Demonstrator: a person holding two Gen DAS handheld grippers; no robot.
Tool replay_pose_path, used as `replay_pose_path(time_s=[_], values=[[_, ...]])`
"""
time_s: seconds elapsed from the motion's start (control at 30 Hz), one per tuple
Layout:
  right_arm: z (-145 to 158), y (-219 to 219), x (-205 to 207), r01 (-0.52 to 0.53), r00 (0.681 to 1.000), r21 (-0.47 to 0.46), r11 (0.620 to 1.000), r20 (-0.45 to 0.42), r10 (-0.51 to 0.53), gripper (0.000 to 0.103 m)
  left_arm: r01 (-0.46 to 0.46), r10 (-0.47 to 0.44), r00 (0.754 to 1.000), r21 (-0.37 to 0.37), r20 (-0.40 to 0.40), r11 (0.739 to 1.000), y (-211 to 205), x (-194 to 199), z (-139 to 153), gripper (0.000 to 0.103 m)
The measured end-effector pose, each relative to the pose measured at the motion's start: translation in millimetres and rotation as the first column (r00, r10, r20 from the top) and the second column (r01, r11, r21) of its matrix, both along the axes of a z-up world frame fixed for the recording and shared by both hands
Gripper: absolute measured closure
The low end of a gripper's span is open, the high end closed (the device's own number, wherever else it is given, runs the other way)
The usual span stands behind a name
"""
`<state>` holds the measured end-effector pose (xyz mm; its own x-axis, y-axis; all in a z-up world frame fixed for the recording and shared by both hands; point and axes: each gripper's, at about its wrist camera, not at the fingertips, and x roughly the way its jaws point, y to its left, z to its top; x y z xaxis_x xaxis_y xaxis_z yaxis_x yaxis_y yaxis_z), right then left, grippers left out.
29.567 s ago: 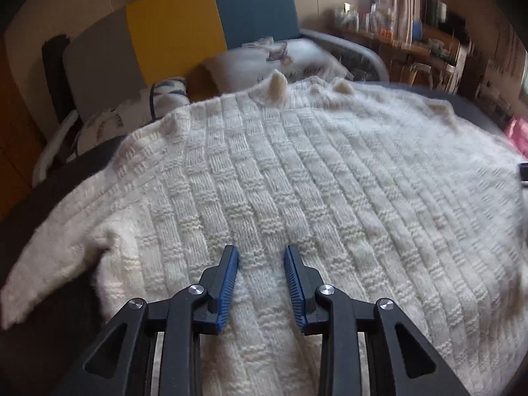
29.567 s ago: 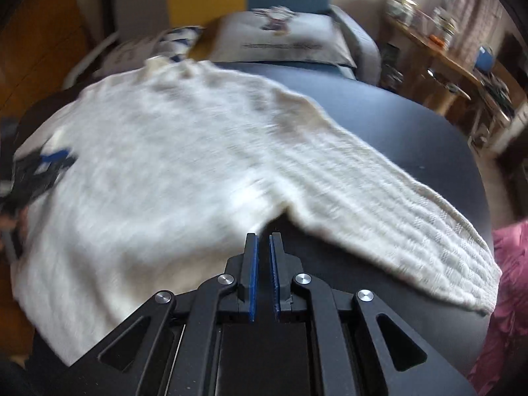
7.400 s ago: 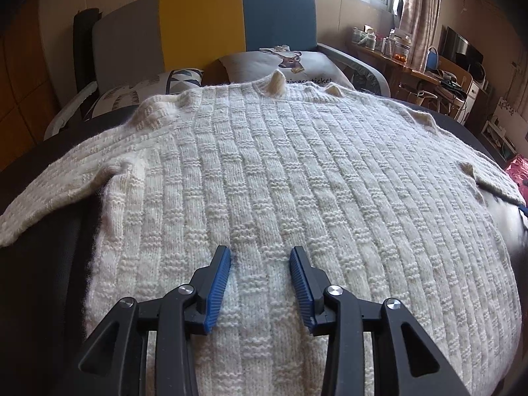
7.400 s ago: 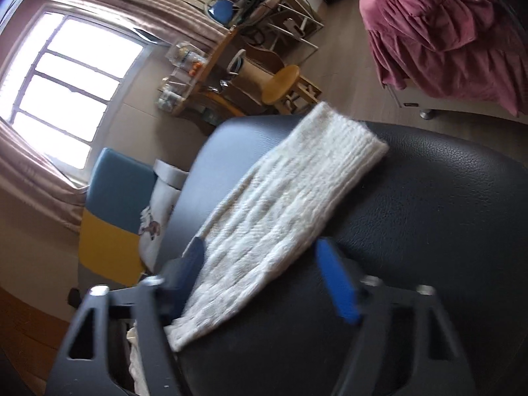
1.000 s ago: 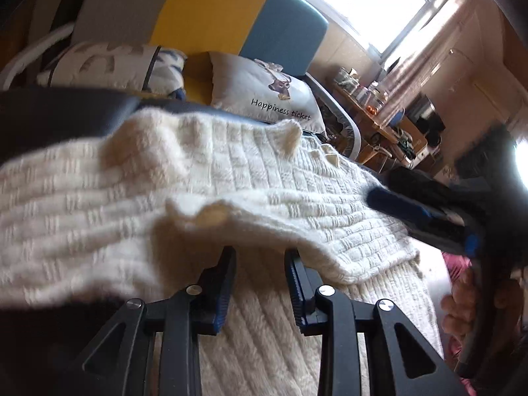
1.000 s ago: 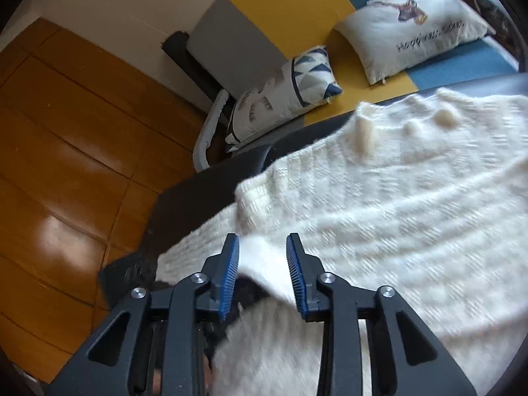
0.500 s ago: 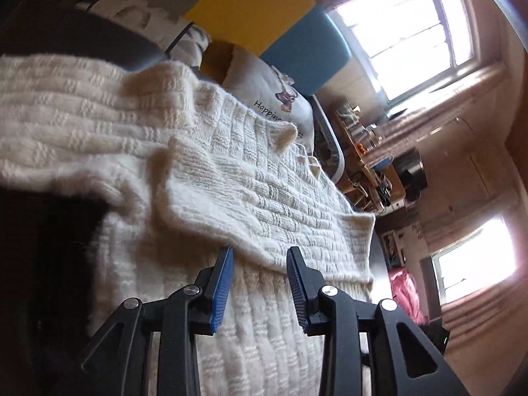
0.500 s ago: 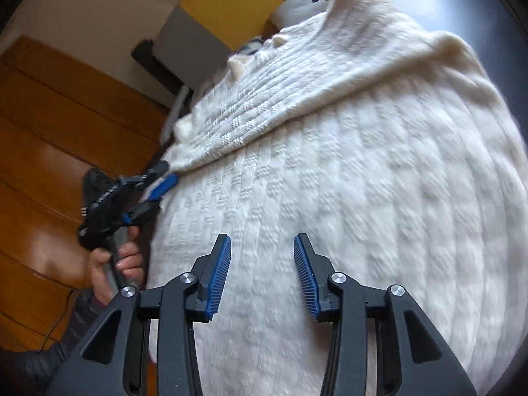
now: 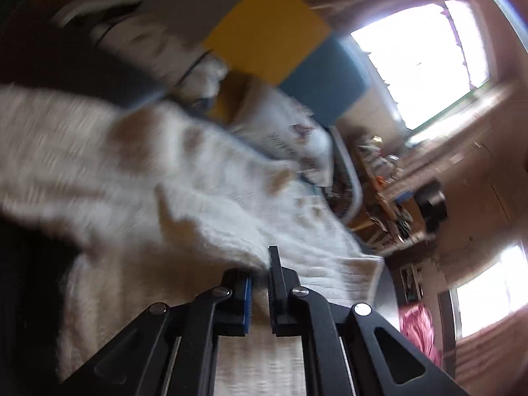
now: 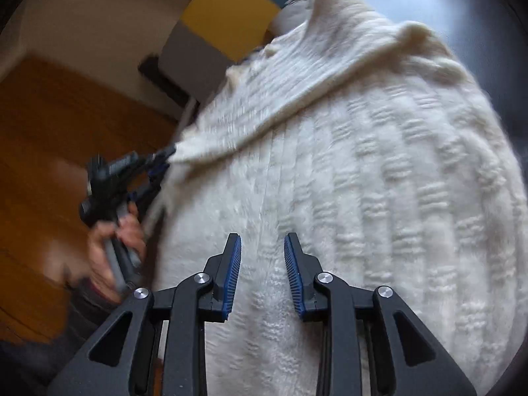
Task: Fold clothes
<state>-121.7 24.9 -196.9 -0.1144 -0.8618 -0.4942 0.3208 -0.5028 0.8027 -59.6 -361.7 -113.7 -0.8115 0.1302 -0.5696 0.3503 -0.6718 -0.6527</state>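
Left wrist view: cream chunky-knit sweater (image 9: 204,198), spread on dark table (image 9: 39,62), is being pinched at folded sleeve edge by left gripper (image 9: 260,283), jaws nearly shut on knit. Right gripper (image 10: 262,274), jaws part-open and closing over sweater body w/o gripping, is being held above it. Sleeve should be drawn flat, w/o bunching.

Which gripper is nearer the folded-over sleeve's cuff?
Left. The left gripper is shut on the sleeve at its cuff; the right gripper, closing with nothing pinched, hangs over the sweater's body.

A sofa back (image 9: 264,29) in grey, yellow and blue panels stands behind the dark tabletop (image 9: 79,66), a printed pillow (image 9: 293,138) resting against it. Bright windows (image 9: 419,62), a cluttered desk (image 9: 392,191), pink bedding (image 9: 417,330) and a wooden floor (image 10: 49,138) surround them.
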Motion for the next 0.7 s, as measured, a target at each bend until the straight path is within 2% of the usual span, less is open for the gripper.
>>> replay_pose_path(time_s=[0.03, 0.07, 0.1, 0.27, 0.4, 0.43, 0.5, 0.6, 0.7], values=[[0.3, 8.8, -5.3, 0.033, 0.999, -0.054, 0.998, 0.023, -0.032, 0.060, 0.021, -0.022, 1.000, -0.021, -0.018, 1.000, 3.1, -1.9, 10.2, 0.097], [1.0, 16.4, -10.8, 0.071, 0.997, -0.097, 0.993, 0.041, -0.067, 0.050, 0.039, -0.040, 0.999, -0.036, -0.035, 0.999, 6.2, -5.4, 20.4, 0.097], [1.8, 22.1, -15.6, 0.104, 0.994, -0.113, 0.988, 0.050, -0.099, 0.044, 0.056, -0.058, 0.997, -0.050, -0.051, 0.997, 9.3, -9.1, 30.7, 0.097], [-3.1, 41.6, -38.1, 0.240, 0.967, -0.187, 0.953, 0.137, -0.217, 0.041, 0.142, -0.153, 0.981, -0.099, -0.115, 0.985, 29.4, -34.7, 75.9, 0.097], [-7.3, 48.1, -56.1, 0.320, 0.938, -0.298, 0.899, 0.232, -0.257, 0.018, 0.211, -0.231, 0.962, -0.139, -0.148, 0.968, 53.0, -56.1, 107.3, 0.097], [-7.4, 47.6, -60.4, 0.331, 0.934, -0.307, 0.892, 0.243, -0.263, 0.018, 0.220, -0.241, 0.958, -0.145, -0.153, 0.965, 57.7, -59.7, 113.2, 0.097], [-6.7, 44.3, -69.0, 0.347, 0.928, -0.280, 0.895, 0.242, -0.284, 0.018, 0.235, -0.258, 0.952, -0.148, -0.163, 0.961, 66.6, -67.3, 123.9, 0.097], [1.9, 45.6, -74.7, 0.370, 0.927, -0.203, 0.907, 0.154, -0.343, 0.018, 0.255, -0.280, 0.942, -0.148, -0.186, 0.956, 79.7, -78.9, 138.7, 0.097], [4.8, 40.5, -74.6, 0.343, 0.938, -0.164, 0.925, 0.101, -0.330, 0.018, 0.271, -0.301, 0.931, -0.163, -0.205, 0.949, 90.3, -87.4, 153.1, 0.097]])
